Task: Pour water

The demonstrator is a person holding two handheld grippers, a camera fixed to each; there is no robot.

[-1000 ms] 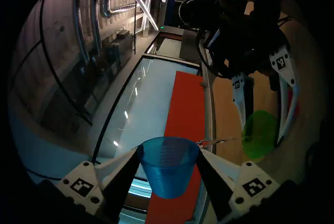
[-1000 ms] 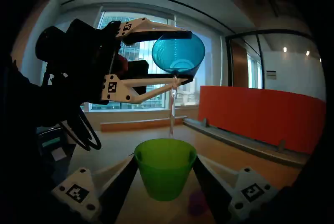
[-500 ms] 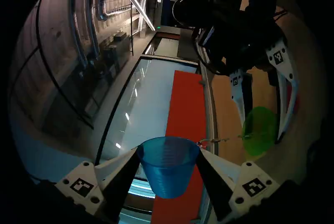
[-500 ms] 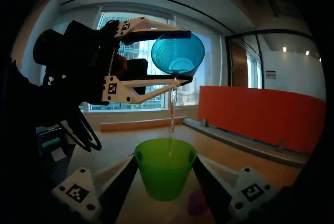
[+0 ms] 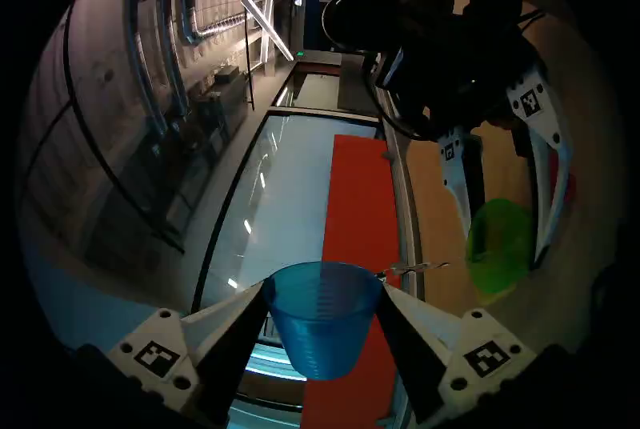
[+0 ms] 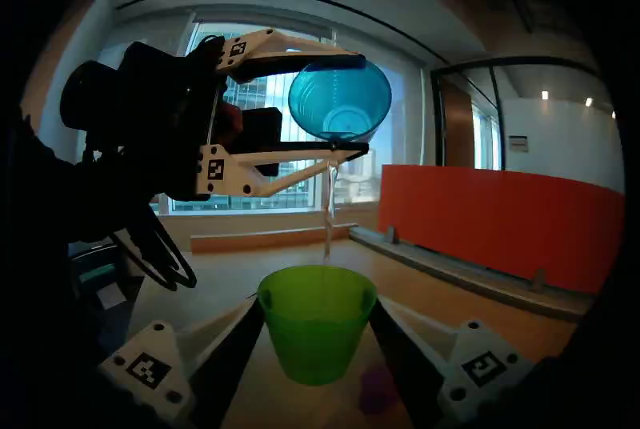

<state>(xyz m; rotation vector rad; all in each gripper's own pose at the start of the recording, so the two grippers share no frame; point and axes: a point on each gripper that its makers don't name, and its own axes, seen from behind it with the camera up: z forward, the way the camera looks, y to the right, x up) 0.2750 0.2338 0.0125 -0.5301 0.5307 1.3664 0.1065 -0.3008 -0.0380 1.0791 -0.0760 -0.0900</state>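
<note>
- Two pairs of tongs each grasp one cup: the left tongs (image 5: 322, 294) are clenched on the blue cup (image 5: 322, 333), the right tongs (image 6: 318, 306) on the green cup (image 6: 318, 341).
- The blue cup is tipped over, high above the right tongs.
- A thin stream of water (image 6: 328, 213) falls from its rim into the upright green cup.
- The wooden worktop (image 6: 232, 269) lies beyond the right tongs.

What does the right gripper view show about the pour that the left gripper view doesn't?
Right gripper view: the tipped blue cup side-on above the green cup, its water stream falling into it, plus a small purple object by the green cup's base. Left gripper view: the green cup's mouth seen from above, and a run of pipes. Both: the left gripper and right gripper each shut on a cup, and the orange panel.
</note>
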